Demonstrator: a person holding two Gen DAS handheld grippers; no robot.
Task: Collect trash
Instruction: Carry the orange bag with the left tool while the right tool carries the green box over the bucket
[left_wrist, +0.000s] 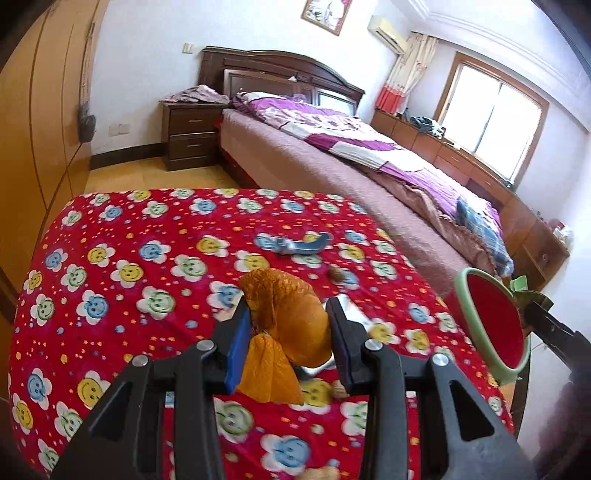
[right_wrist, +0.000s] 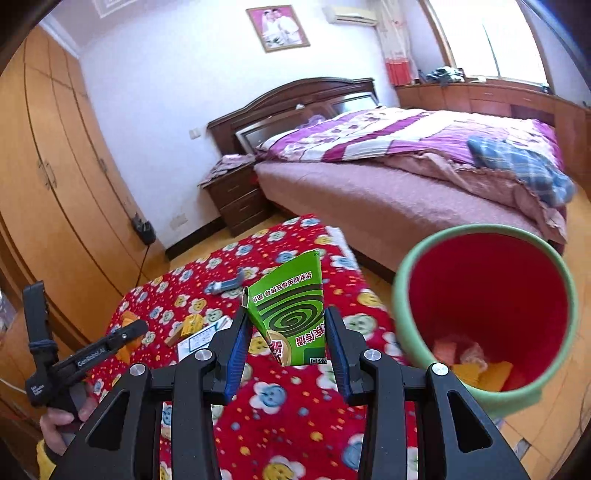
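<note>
My left gripper (left_wrist: 290, 334) is shut on a piece of orange peel (left_wrist: 291, 325), held just above the red flower-print table cloth (left_wrist: 110, 295). My right gripper (right_wrist: 288, 341) is shut on a green mosquito-coil box (right_wrist: 291, 314), held above the table just left of the bin. The bin (right_wrist: 484, 306) is red inside with a green rim and holds some scraps; it also shows at the right in the left wrist view (left_wrist: 491, 325). The left gripper also shows at the left of the right wrist view (right_wrist: 122, 336).
A grey-blue tool (left_wrist: 295, 245), a small brown nut (left_wrist: 336, 274) and a white paper (left_wrist: 354, 314) lie on the cloth. A yellow box (right_wrist: 192, 325) and a card (right_wrist: 199, 341) lie there too. A bed (left_wrist: 332, 147), nightstand (left_wrist: 192, 136) and wardrobe (left_wrist: 37, 129) stand behind.
</note>
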